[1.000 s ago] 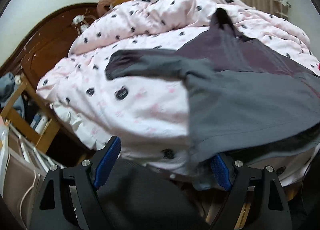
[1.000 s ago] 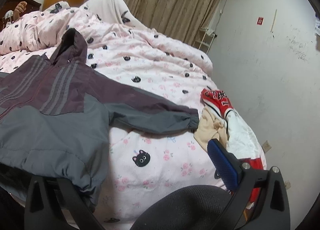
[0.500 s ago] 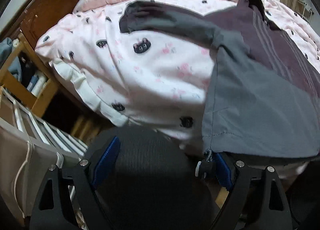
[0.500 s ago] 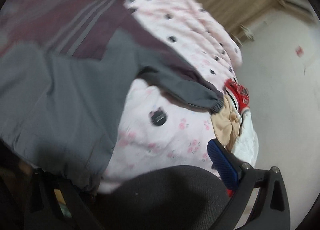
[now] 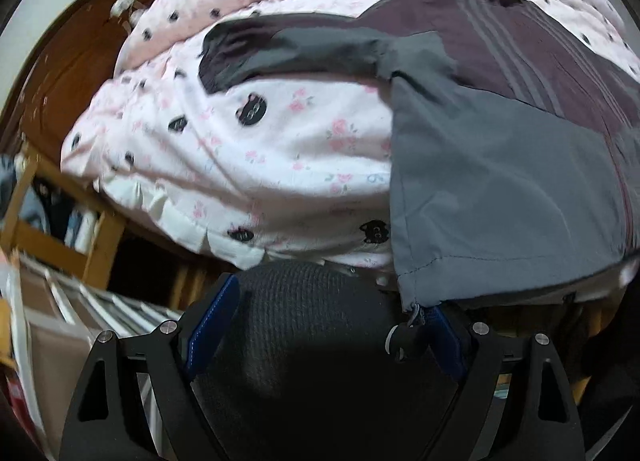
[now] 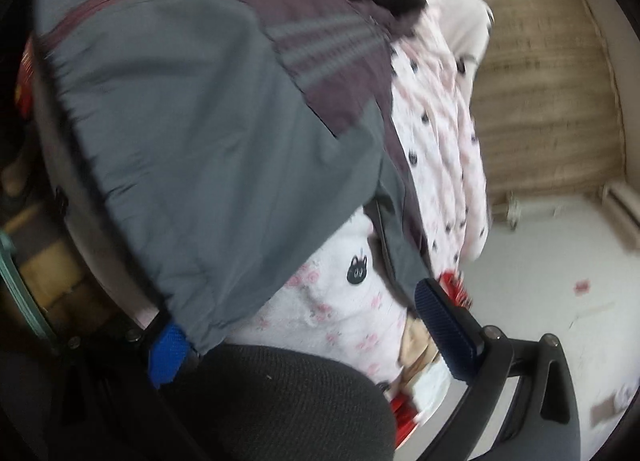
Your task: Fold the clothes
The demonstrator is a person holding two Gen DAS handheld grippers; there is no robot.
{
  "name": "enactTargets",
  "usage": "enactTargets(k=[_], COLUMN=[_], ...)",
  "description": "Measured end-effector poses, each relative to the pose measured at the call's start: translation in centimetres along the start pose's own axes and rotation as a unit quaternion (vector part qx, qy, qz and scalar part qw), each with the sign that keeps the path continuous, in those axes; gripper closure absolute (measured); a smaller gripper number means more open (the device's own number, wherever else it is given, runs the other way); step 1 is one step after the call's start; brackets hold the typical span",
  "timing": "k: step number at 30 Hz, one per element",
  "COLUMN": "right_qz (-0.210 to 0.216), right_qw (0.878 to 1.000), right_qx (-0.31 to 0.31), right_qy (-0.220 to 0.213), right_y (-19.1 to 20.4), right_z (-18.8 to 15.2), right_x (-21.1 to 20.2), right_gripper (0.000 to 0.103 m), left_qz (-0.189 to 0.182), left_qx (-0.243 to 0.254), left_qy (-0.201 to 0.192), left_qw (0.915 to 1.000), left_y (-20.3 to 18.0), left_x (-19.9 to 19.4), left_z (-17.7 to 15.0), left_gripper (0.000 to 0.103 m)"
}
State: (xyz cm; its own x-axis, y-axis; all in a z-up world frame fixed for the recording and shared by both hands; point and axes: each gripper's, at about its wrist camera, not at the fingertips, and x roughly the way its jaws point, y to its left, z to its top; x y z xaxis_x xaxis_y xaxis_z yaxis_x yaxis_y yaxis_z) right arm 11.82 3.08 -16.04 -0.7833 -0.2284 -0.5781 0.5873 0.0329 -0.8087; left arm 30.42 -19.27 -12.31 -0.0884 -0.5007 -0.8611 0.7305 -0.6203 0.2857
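Jacket (image 5: 500, 165) lies spread on bed (image 5: 280, 149), hem at near edge; left hand-held gripper (image 5: 324, 325) and right hand-held gripper (image 6: 308, 325) both stand wide, hem corners at inner pads, unclamped: judged best to pinch both corners evenly before lifting.

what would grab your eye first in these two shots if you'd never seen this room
The grey and maroon jacket spread flat over the bed, one sleeve stretched out sideways, stands out first. Under it lies the pink quilt dotted with black cat faces. Near the bottom of both views a black mesh chair back fills the gap between the blue-padded fingers, and the jacket's hem corner hangs right by them.
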Motion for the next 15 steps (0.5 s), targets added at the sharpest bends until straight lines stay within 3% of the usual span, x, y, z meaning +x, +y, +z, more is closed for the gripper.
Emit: enactTargets(k=[5,8,9,13,15], right_qz=[-0.015,0.003,0.006,0.027,0.059], right_qw=[0.995,0.992,0.991,0.991,0.991], right_qx=[-0.088,-0.111,-0.116,-0.115,-0.088], right_qy=[-0.050,-0.058,-0.061,-0.067,-0.079], right_y=[2.4,3.0,3.2,2.9,1.6], right_z=[-0.4,-0.9,-1.2,-1.7,-1.6], right_x=[-1.3,-1.6,-1.5,-1.5,-2.2], right_gripper=[0.000,0.000,0.000,0.000,0.000], left_qz=[0.030,0.000,-0.010,0.007,-0.005], left_qx=[0.092,0.105,0.101,0.137,0.151], left_qy=[-0.012,-0.009,-0.008,-0.019,-0.025], left_qw=[0.9952,0.9944,0.9948,0.9903,0.9883], left_y=[-1.5,-1.2,-1.0,-1.2,-1.2], left_x=[-0.5,-0.7,-0.6,-0.5,-1.0], left_z=[0.2,0.4,0.4,-0.1,-0.4], left_gripper=[0.019,0.019,0.019,0.019,0.019])
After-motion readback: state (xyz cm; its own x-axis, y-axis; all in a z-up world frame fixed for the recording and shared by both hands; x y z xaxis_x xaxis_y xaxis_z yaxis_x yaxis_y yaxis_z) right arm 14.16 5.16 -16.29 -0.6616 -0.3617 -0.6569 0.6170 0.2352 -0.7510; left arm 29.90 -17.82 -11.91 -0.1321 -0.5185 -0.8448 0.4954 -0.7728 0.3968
